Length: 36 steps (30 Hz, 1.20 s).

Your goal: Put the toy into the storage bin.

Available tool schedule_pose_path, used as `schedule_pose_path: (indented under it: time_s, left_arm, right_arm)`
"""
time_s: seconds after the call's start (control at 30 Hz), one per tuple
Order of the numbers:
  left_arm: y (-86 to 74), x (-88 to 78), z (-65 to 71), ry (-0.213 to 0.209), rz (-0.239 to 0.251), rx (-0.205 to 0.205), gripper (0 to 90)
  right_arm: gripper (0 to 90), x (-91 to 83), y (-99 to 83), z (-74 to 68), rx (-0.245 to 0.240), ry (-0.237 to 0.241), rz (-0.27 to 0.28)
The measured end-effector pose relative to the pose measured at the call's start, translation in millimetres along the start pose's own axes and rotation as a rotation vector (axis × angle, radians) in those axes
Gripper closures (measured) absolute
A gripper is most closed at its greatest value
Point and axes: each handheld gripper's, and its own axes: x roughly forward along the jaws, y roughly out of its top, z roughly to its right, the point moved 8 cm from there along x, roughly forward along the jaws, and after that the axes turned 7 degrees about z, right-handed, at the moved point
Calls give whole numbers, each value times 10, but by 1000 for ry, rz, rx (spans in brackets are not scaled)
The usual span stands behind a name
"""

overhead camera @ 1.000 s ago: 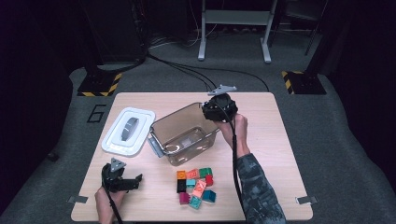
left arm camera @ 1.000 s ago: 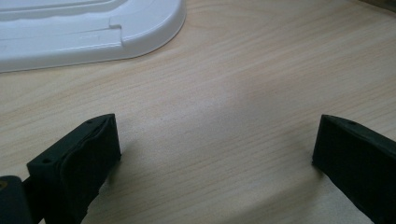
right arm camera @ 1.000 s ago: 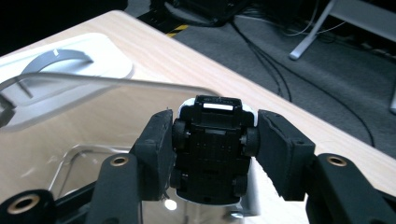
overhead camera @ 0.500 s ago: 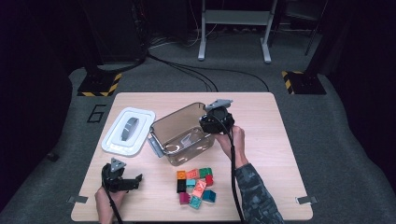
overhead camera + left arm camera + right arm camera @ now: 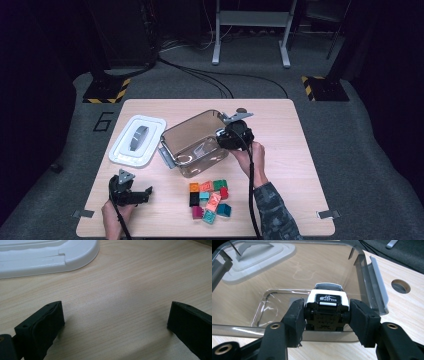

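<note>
My right gripper point(image 5: 325, 317) is shut on a small white and black toy car point(image 5: 327, 307), its pads pressing on both sides. The car hangs just over the near rim of a clear smoky plastic bin point(image 5: 287, 280). From above, the right gripper point(image 5: 227, 139) sits at the bin's point(image 5: 192, 142) right edge. My left gripper point(image 5: 142, 194) rests low near the table's front left, jaws wide open over bare wood point(image 5: 117, 310) with nothing between them.
A white bin lid point(image 5: 137, 140) lies left of the bin; its edge point(image 5: 50, 255) shows ahead of the left jaws. Several coloured blocks point(image 5: 209, 199) sit in a cluster in front of the bin. The table has a round hole point(image 5: 400, 286) near the bin.
The right gripper with the toy car has come down and slightly left, toward the bin's right edge. The left gripper has stayed put.
</note>
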Motion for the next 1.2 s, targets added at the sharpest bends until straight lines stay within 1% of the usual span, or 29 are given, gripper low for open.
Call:
schedule_pose_path:
  time_s: [0.17, 0.23, 0.43, 0.47, 0.5, 0.53, 0.57, 0.6, 0.63, 0.67, 0.7, 0.73, 0.77, 0.83, 1.0, 1.07, 1.1, 1.13, 1.17, 1.2]
  left_arm:
    - [0, 0, 0, 0, 0, 0, 6]
    - [0, 0, 0, 0, 0, 0, 6]
    - [0, 0, 0, 0, 0, 0, 6]
    - [0, 0, 0, 0, 0, 0, 6]
    - [0, 0, 0, 0, 0, 0, 6]
    - [-3, -1, 6, -3, 0, -4, 8]
    - [-3, -1, 6, -3, 0, -4, 9]
    - [-3, -3, 5, -3, -2, -3, 9]
    - [-3, -3, 5, -3, -2, -3, 9]
    - [-3, -3, 5, -3, -2, -3, 10]
    - [-3, -3, 5, -3, -2, -3, 10]
    - [-3, -3, 5, -2, -2, -3, 10]
    - [-3, -4, 5, -3, -3, -2, 10]
    - [-3, -3, 5, -3, -2, -3, 10]
    - [-2, -1, 6, -3, 0, -4, 10]
    - [-2, -1, 6, -3, 1, -4, 10]
    - [-2, -1, 6, -3, 1, -4, 10]
    - [-2, -1, 6, -3, 0, -4, 10]
    - [-2, -1, 6, -3, 0, -4, 10]
    - [-2, -1, 6, -3, 0, -4, 10]
  right_arm:
    - [465, 1, -31, -8, 11, -3, -8]
    - [464, 8, -42, -2, -2, -7, -9]
    - [455, 3, -59, -9, -10, -17, -15]
    - [428, -20, -42, -11, -23, -17, 0]
    - [428, -20, -42, -11, -23, -17, 0]
    - [390, -49, -32, -18, -30, -22, 5]
    - [390, -49, -32, -18, -30, -22, 5]
    - [339, -85, -32, -30, -24, -26, 7]
    - [339, -85, -32, -30, -24, -26, 7]
    - [276, -125, -34, -31, -23, -32, 24]
    - [276, -125, -34, -31, -23, -32, 24]
    - [226, -183, -52, -25, -26, -35, 40]
    - [226, -183, -52, -25, -26, -35, 40]
    - [176, -237, -84, -21, -18, -38, 58]
    - [139, -346, -197, 3, -7, -26, 79]
    - [125, -407, -300, 9, 9, -19, 78]
    - [125, -407, -300, 9, 9, -19, 78]
    - [109, -435, -380, 11, 13, -15, 76]
    - [109, -435, -380, 11, 13, -15, 76]
    - [104, -447, -427, 5, 21, -10, 71]
